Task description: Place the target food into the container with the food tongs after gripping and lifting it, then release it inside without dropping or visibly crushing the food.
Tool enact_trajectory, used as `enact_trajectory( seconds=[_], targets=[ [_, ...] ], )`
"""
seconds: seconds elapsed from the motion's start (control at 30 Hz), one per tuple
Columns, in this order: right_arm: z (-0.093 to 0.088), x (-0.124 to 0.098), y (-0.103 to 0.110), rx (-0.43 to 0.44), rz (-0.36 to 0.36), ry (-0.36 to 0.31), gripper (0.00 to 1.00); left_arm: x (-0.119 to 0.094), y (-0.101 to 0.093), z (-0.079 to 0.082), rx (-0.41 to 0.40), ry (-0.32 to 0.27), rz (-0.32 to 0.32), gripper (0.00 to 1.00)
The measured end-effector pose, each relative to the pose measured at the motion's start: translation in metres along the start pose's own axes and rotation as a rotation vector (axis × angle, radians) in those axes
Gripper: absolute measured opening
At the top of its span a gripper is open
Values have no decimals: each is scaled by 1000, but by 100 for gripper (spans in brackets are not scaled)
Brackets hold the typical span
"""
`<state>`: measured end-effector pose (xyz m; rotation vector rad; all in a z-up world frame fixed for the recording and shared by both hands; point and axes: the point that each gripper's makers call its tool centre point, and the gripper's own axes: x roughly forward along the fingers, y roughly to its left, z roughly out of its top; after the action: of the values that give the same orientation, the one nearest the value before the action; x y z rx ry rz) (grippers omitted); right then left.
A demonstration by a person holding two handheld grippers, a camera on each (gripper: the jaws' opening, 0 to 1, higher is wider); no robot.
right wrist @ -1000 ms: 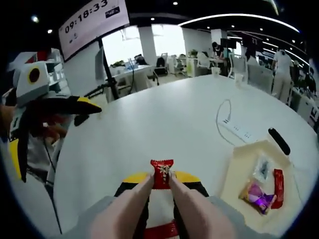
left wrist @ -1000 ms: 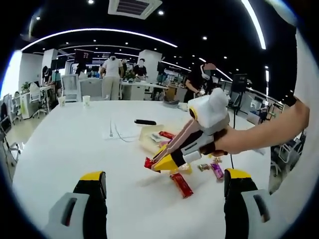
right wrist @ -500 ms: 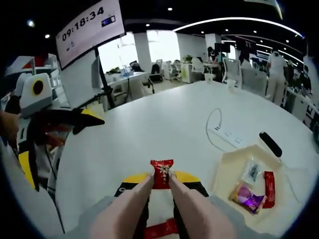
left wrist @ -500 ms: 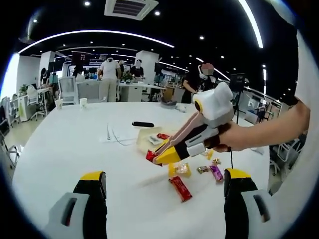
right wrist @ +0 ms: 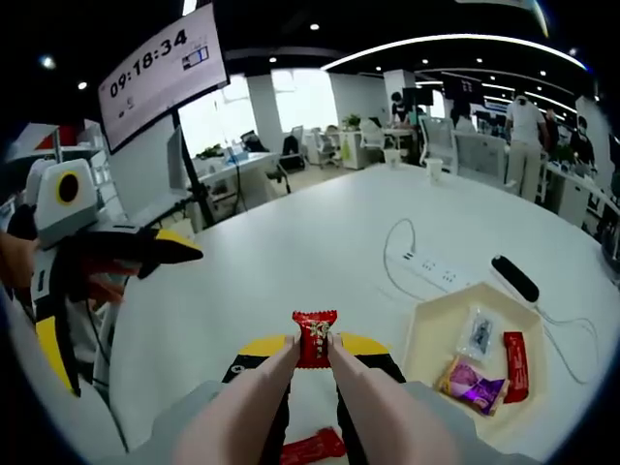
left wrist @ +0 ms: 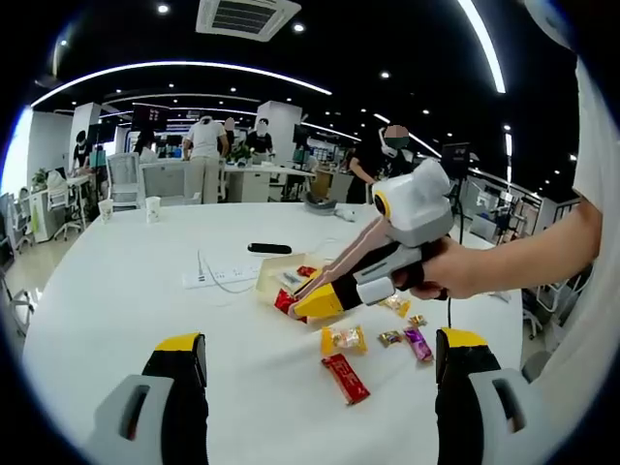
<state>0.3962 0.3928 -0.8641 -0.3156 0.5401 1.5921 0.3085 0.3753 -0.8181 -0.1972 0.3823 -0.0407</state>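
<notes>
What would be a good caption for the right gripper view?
Tongs pinch a red candy above the white table, with the snack tray waiting nearby.

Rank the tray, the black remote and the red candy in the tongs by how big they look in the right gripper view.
1. Tray, clearly the largest.
2. and 3. Red candy and black remote look about alike; the candy sits much nearer the camera, so I will not rank them.

Left gripper view: you look across white table (left wrist: 116, 291) from its near edge, facing office; right gripper (left wrist: 300, 305) mid-frame, container (left wrist: 271, 276) behind it.
Right gripper view: raised above table, angled down; container (right wrist: 426, 325) lower right, left gripper (right wrist: 179, 254) at left edge.
Shared: table, container, power strip (right wrist: 431, 266).
</notes>
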Motion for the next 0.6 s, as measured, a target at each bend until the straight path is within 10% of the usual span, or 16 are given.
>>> enact_trajectory(
  seconds=[0.6],
  targets=[
    [12, -14, -22, 21, -64, -45, 17, 4, -5, -5, 5, 3, -23, 99]
  ],
)
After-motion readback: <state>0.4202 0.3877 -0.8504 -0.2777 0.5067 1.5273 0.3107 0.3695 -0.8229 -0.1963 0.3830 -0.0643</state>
